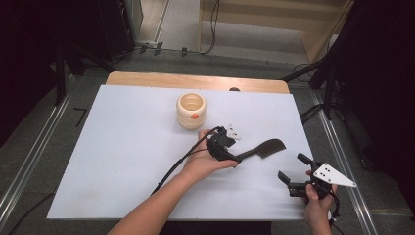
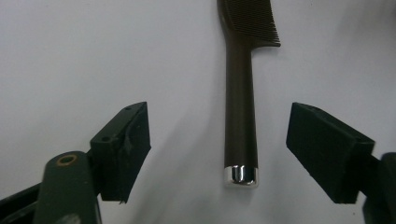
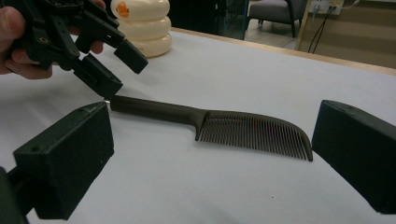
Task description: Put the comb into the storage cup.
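Note:
A dark brown comb (image 1: 264, 148) lies flat on the white sheet (image 1: 122, 147), teeth end toward the right. My left gripper (image 1: 238, 159) is held low over the handle end. In the left gripper view its jaws stand either side of the handle (image 2: 240, 116) near its silver cap (image 2: 240, 174), with a gap on both sides and no pad touching. The left gripper (image 3: 119, 70) is open. My right gripper (image 1: 292, 166) rests near the table's front right corner, open, with the comb (image 3: 210, 121) lying farther off between its jaws.
A cream ribbed cup (image 1: 191, 110) with an orange mark stands upright behind the left hand, toward the far middle of the sheet. The wooden table edge (image 1: 195, 81) runs along the back. The left gripper's cable (image 1: 171, 169) trails across the sheet toward the front.

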The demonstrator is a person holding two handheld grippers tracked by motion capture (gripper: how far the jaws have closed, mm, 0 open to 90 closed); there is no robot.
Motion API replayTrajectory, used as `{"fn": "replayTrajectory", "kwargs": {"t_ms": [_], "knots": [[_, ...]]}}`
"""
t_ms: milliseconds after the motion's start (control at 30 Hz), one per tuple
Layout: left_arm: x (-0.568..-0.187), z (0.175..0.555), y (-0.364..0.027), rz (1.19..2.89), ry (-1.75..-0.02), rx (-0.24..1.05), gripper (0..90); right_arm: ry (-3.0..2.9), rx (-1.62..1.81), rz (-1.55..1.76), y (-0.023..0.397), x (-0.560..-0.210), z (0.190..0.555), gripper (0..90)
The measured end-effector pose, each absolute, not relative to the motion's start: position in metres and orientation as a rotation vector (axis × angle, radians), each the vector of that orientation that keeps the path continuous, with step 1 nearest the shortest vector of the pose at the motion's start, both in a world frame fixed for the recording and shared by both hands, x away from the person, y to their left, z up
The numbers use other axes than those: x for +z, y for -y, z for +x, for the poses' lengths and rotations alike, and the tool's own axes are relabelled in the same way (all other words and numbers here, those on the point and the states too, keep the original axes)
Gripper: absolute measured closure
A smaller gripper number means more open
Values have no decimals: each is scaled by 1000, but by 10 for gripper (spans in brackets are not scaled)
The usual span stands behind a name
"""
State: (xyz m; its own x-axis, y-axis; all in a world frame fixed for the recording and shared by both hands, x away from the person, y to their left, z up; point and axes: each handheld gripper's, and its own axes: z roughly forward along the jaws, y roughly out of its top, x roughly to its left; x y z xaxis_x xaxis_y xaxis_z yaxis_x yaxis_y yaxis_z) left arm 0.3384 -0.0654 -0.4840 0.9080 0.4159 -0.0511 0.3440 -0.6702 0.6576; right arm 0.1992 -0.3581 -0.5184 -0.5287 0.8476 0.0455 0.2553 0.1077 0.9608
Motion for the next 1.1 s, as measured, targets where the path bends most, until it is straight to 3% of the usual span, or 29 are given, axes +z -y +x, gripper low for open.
{"fn": "replayTrajectory", "kwargs": {"t_ms": [367,867,1100], "knots": [[-493,336,84,2436,-519,114,511,-1856,1439,1070,358,-519,199,0],[-499,331,89,2492,-501,182,722,-1857,1432,1072,358,-519,200,0],[-500,329,85,2464,-489,185,728,-1854,1433,1075,358,-519,199,0]]}}
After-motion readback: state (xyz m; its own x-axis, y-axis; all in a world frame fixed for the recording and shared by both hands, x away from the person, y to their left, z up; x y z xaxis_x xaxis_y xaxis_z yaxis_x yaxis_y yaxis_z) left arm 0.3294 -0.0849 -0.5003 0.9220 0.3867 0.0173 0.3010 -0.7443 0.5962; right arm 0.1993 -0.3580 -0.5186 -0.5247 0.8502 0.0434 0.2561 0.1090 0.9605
